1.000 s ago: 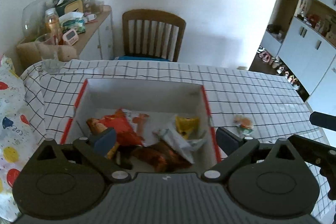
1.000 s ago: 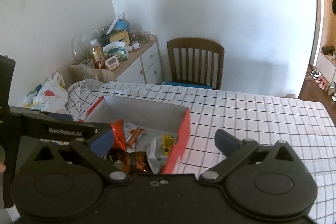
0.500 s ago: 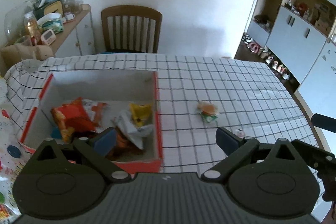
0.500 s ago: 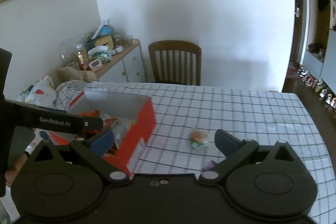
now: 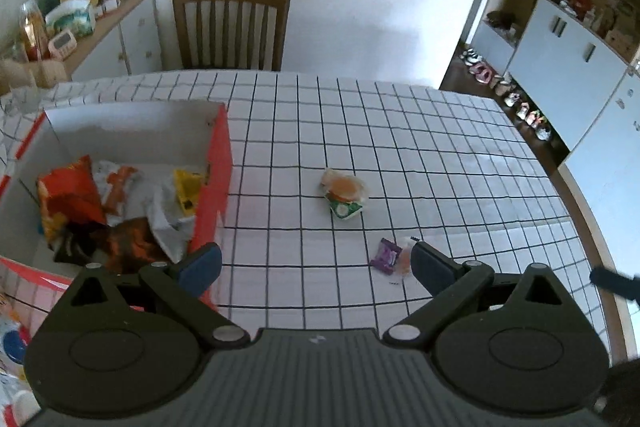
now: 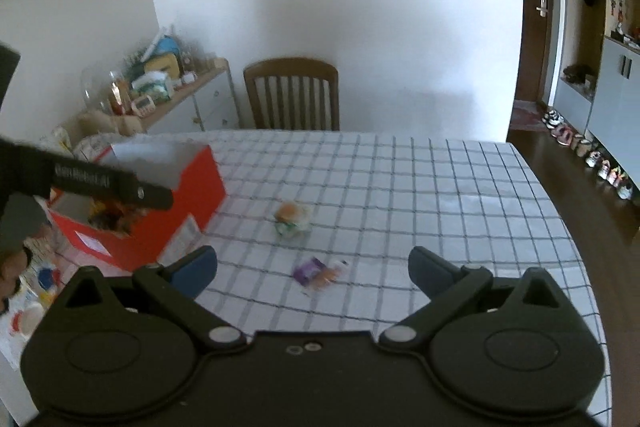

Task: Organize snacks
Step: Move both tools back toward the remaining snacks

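— Both tongs, what do they look like from where you sit?

— Spread wide, each of them, nothing between the pads. I have the left gripper (image 5: 316,265) hanging over the near part of the checked tablecloth (image 5: 400,147), its left pad in front of the corner of the red box (image 5: 218,163). The right gripper (image 6: 312,267) is just as wide open and empty, above the same stretch of cloth.

— Where are the loose snacks?

— Two are out on the cloth, right of the box. The burger-print packet (image 5: 344,195) lies flat, well clear of the box wall. I read its long axis as running from far-left to near-right, orange burger picture at the far end, green end toward me. Nearer to me is a small purple-wrapped candy (image 5: 386,255), with a pale orange piece touching its right side; that one sits just inside my left gripper's right pad. From the right wrist view both look blurred, so I can't tell their print.

— And the box?

— Open top, white inside, holding an orange-red bag (image 5: 68,195), a yellow packet (image 5: 188,187) and a silvery wrapper (image 5: 168,223).
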{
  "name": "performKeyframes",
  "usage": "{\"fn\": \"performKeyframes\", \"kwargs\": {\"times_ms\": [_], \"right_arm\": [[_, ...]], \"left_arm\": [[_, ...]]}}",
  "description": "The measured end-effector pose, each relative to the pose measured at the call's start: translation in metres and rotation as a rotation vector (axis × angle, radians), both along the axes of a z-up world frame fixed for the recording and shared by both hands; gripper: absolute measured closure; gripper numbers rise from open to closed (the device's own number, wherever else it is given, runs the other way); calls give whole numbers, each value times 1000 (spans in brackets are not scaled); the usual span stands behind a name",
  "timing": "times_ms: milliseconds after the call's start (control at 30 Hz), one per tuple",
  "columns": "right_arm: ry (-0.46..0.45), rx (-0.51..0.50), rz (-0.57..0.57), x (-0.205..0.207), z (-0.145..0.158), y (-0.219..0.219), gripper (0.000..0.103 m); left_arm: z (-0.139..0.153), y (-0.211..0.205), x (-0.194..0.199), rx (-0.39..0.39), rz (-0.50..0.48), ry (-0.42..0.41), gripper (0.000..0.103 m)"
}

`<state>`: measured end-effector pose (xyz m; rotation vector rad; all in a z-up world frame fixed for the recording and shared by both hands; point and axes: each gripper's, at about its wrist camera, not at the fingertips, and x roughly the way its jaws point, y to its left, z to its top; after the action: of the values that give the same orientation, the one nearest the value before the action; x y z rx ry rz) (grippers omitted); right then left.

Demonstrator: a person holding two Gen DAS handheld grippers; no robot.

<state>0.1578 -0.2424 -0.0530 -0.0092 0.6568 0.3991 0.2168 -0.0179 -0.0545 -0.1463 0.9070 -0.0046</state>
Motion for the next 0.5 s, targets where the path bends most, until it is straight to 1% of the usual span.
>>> {"fn": "performKeyframes", "kwargs": {"times_ms": [100,267,467,500], "right_arm": [[22,-28,15,3,-16,-10,4],[60,-55,66,10,-38,-17,7],[139,-80,146,16,-67,-10,16],[150,-85,169,17,-71,-8,18]], "left_arm": [[-11,-8,17,-18,18,30,2],[-24,-16,45,-15,55,57,2],[-42,-20,92,-52,86,133,2],[-45,-21,98,-48,89,143,2]]}}
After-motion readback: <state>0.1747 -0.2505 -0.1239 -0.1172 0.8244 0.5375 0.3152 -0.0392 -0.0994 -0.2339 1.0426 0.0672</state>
